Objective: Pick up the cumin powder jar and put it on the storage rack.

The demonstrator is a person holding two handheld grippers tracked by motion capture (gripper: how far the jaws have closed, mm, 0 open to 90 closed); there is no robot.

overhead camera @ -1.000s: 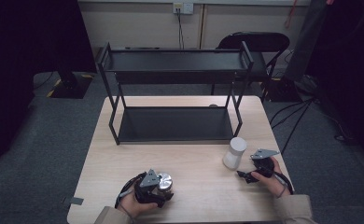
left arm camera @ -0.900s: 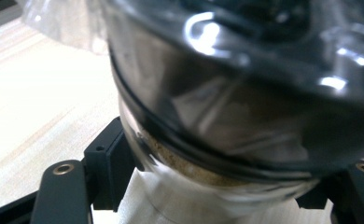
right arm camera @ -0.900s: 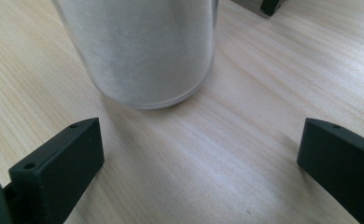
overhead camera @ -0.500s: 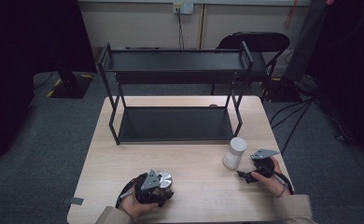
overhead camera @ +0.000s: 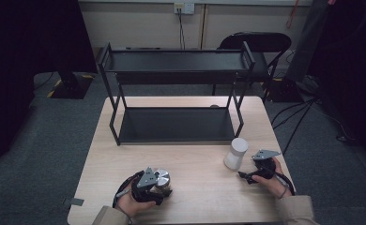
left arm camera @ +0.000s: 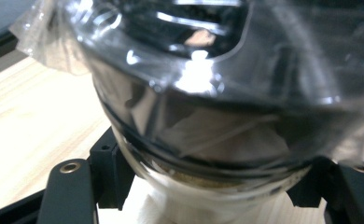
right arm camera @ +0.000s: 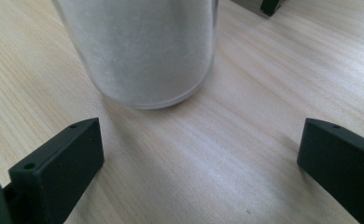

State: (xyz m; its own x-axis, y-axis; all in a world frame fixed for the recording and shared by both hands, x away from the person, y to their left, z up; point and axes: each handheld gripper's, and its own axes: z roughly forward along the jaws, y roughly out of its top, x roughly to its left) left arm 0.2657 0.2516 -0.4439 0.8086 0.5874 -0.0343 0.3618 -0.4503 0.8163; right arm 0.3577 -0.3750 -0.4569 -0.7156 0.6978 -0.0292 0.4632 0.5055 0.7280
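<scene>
Holding a shiny jar (overhead camera: 161, 178) at the near left of the surface (overhead camera: 195, 197), our left gripper (overhead camera: 149, 185) has its jaws closed on the jar's lower body; they have just finished closing, and in the left gripper view the black pads press the glass (left arm camera: 203, 140) on both sides. Our right gripper (overhead camera: 256, 172) rests at the near right with its jaws wide apart and nothing between them. A white canister (overhead camera: 236, 153) stands upright just beyond them, not touched.

We judge the main risk to be slip. The jar is smooth, rounded and glossy, wrapped in crinkled clear film (left arm camera: 45, 42), so the pads may bite on film rather than on glass and the jar could turn or slide out when lifted. Its wider top overhangs the jaws, which could tip it. A low grip also leaves the weight above the pads.

For the canister (right arm camera: 138, 51), a frosted, matt cylinder with straight walls, a push from one jaw before the other closes could topple or skid it across the pale wood-grain top. Behind stands a black metal rack (overhead camera: 176, 93) with thin posts, which a carried thing could strike.
</scene>
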